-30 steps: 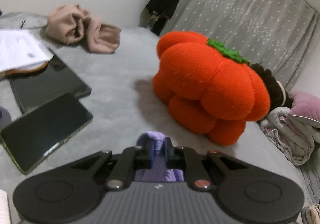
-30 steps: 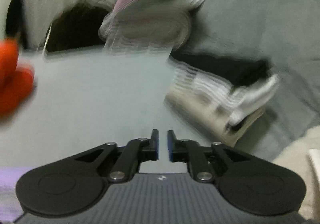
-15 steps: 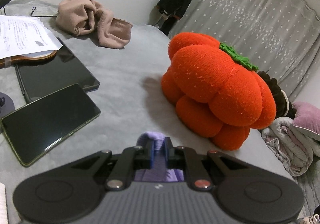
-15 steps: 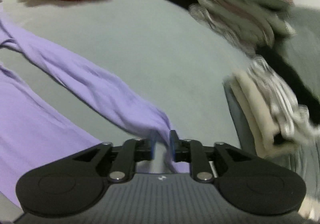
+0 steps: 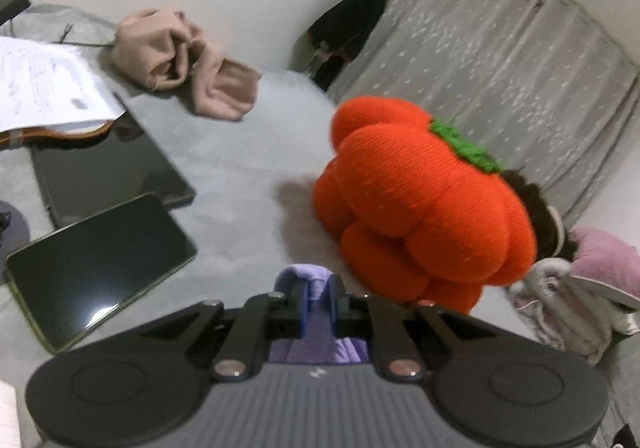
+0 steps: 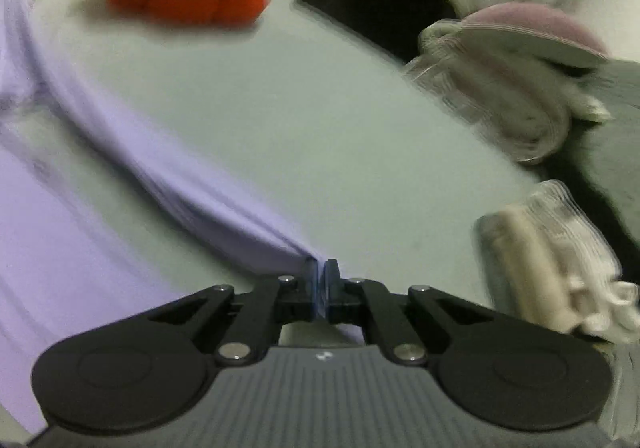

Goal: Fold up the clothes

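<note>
A lilac long-sleeved garment [image 6: 80, 240] lies spread on the grey bed cover [image 6: 320, 120]. One sleeve [image 6: 192, 184] runs in a taut band from the upper left down to my right gripper [image 6: 321, 288], which is shut on its end. In the left wrist view my left gripper [image 5: 316, 302] is shut on a bunched fold of the same lilac garment [image 5: 306, 280], just above the grey cover [image 5: 248, 168]. Most of the garment is hidden under the left gripper body.
An orange plush pumpkin [image 5: 420, 208] sits right of the left gripper. Two dark tablets [image 5: 96, 264] and papers [image 5: 44, 88] lie at left, a beige garment [image 5: 184, 64] behind. Folded clothes [image 6: 552, 260] and a pink-grey pile [image 6: 520, 80] lie right of the right gripper.
The right gripper swung onto the lilac sleeve, closed on its end and now pulls it taut. The left gripper kept its hold and shifted slightly.
</note>
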Tool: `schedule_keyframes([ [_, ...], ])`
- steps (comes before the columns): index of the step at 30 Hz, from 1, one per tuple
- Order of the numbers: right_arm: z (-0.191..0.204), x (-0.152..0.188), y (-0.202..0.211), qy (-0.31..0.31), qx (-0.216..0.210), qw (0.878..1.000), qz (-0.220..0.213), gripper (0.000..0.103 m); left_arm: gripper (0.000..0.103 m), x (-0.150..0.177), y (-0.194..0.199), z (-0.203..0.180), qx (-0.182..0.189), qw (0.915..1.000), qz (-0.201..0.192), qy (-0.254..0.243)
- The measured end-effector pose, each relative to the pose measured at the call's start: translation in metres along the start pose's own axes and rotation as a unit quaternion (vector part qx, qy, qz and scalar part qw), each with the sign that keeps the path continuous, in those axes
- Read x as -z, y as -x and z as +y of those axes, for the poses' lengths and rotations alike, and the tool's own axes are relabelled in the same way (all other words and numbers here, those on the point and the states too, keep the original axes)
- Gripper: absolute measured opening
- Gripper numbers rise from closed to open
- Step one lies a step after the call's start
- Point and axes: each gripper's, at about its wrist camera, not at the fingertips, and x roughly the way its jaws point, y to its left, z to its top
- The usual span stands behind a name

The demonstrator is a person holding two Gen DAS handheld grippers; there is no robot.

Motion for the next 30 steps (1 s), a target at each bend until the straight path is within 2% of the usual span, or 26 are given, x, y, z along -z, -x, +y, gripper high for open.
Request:
schedule_keyframes([
  [2,-0.013,-0.009,0.021,-0.017,0.020,0.999,-0.035,0.002,0.010,0.000,0.001,-0.004,0.007,0.9999,-0.003,-0.007],
  [4,-0.024,-0.016,0.043,-0.038,0.019,0.997,-0.065,0.002,0.010,-0.001,0.002,-0.006,0.013,0.9999,-0.001,-0.011],
  [6,-0.035,-0.021,0.060,-0.062,0.003,0.995,-0.083,0.002,0.010,-0.002,0.001,-0.006,0.019,0.9998,0.001,-0.006],
  [8,-0.048,-0.024,0.072,-0.097,-0.033,0.991,-0.086,0.002,0.010,-0.003,0.000,-0.006,0.024,0.9997,0.004,-0.001],
  [11,-0.060,-0.024,0.053,-0.142,-0.070,0.986,-0.050,0.002,0.010,0.001,-0.011,-0.005,0.014,0.9998,0.011,-0.003],
  [14,-0.063,-0.012,0.007,-0.147,-0.017,0.989,0.012,0.003,0.010,0.006,-0.022,-0.004,0.001,0.9998,0.020,-0.005],
  [16,-0.056,-0.010,-0.013,-0.152,0.017,0.988,0.023,0.006,0.010,0.009,-0.030,-0.003,-0.007,0.9996,0.025,-0.007],
  [17,-0.053,-0.009,-0.016,-0.154,0.027,0.987,0.030,0.014,0.010,0.011,-0.034,-0.003,-0.012,0.9995,0.028,-0.008],
  [21,-0.048,-0.005,-0.019,-0.160,0.053,0.984,0.050,0.014,0.010,0.017,-0.044,0.001,-0.021,0.9990,0.039,-0.009],
  [24,-0.055,0.008,0.002,-0.149,0.024,0.988,0.037,0.014,0.011,0.019,-0.045,0.000,-0.025,0.9986,0.042,-0.018],
  [27,-0.050,0.020,0.017,-0.081,-0.045,0.995,0.032,0.014,0.011,0.018,-0.043,0.000,-0.022,0.9988,0.041,-0.014],
  [30,-0.037,0.029,0.016,-0.032,-0.107,0.992,0.055,0.014,0.012,0.018,-0.044,0.000,-0.026,0.9986,0.043,-0.017],
])
